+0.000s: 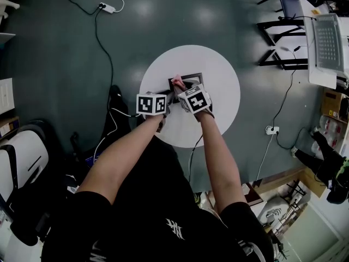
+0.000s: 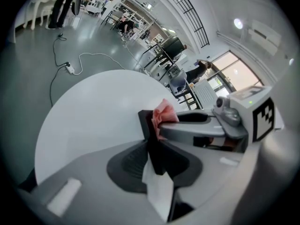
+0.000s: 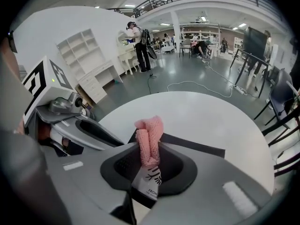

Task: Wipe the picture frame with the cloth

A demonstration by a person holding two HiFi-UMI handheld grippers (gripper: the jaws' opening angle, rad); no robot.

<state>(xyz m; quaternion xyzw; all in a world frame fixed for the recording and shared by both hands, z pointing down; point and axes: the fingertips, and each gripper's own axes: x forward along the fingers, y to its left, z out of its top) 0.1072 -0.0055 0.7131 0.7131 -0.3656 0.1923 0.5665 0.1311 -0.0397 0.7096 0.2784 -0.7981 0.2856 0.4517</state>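
Between the right gripper's (image 3: 149,165) jaws a bunched pink cloth (image 3: 149,137) is pinched tight, its tuft standing up over the dark frame (image 3: 192,144). The left gripper (image 2: 152,161) is clamped on the frame's edge, just beside the cloth. Both bare forearms reach forward side by side, bringing the grippers close together over the round white table (image 1: 218,70). The frame sits near the table's middle, with bare top on every side out to the rim. A cable (image 1: 101,37) trails on the floor, well apart.
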